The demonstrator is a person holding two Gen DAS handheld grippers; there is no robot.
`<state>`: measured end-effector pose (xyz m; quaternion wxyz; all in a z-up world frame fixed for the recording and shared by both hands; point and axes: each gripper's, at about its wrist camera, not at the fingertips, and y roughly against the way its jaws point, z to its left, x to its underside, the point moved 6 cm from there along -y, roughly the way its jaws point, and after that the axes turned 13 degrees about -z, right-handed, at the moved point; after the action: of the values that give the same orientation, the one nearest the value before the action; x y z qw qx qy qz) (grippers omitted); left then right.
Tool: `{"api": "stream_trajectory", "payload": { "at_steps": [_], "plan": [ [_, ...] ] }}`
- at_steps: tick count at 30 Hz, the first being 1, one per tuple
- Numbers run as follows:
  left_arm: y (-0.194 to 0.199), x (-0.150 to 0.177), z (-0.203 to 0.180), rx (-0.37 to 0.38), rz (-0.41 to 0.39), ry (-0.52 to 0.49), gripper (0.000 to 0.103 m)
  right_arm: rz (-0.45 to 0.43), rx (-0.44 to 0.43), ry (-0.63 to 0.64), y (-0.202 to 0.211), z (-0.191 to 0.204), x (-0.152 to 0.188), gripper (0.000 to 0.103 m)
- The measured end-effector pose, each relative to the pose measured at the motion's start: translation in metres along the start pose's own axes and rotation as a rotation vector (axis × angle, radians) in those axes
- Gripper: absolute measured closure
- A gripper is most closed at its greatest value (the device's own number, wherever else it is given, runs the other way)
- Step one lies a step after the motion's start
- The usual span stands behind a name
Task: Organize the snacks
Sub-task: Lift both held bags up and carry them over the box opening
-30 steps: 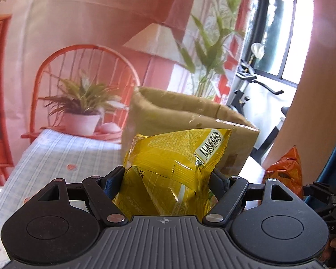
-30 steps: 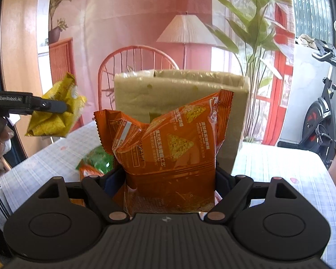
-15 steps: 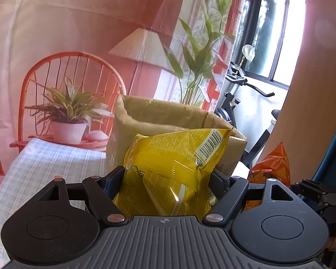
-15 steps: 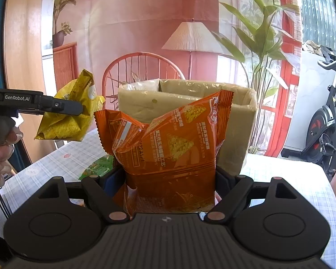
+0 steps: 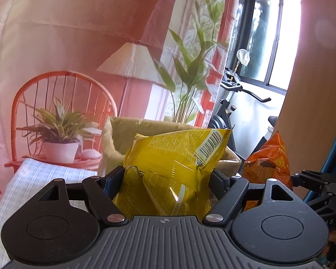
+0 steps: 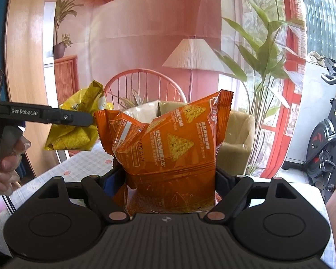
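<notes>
My left gripper [image 5: 166,177] is shut on a yellow snack bag [image 5: 172,168], held in the air in front of an open tan box [image 5: 114,136]. My right gripper [image 6: 171,177] is shut on an orange chip bag [image 6: 172,143], also lifted, with the tan box [image 6: 237,139] just behind it. In the right wrist view the yellow snack bag [image 6: 78,123] hangs at the left in the left gripper, whose black finger [image 6: 62,117] crosses it. In the left wrist view the orange chip bag [image 5: 268,159] shows at the right.
A table with a pale checked cloth [image 5: 33,179] carries the box. Behind it stand an orange wire chair [image 6: 145,83], a potted plant [image 5: 60,139], a floor lamp [image 6: 193,56] and a tall leafy plant [image 6: 264,51]. An exercise bike [image 6: 324,148] stands at the right. A hand [image 6: 4,170] holds the left gripper's handle.
Both grippers have risen with their bags. The box now sits lower in each view, and its open top shows behind the orange bag. The green packet on the table has dropped out of sight.
</notes>
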<state>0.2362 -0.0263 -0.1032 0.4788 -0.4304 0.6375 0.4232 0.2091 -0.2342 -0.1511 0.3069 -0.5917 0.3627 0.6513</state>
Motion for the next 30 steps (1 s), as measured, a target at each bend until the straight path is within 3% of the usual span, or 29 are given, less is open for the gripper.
{"api": "stream_trajectory", "payload": {
  "at_steps": [11, 19, 30],
  "plan": [
    [-0.024, -0.019, -0.005, 0.006, 0.001, -0.009, 0.022, 0.011, -0.031, 0.023, -0.028, -0.006, -0.033, 0.02],
    [-0.034, -0.022, 0.001, 0.016, 0.023, 0.013, 0.022, 0.023, -0.035, 0.024, -0.046, -0.012, -0.039, 0.02],
    [-0.052, -0.042, 0.002, 0.021, -0.004, 0.032, 0.022, 0.012, -0.034, 0.021, -0.062, -0.03, -0.053, 0.02]
  ]
}}
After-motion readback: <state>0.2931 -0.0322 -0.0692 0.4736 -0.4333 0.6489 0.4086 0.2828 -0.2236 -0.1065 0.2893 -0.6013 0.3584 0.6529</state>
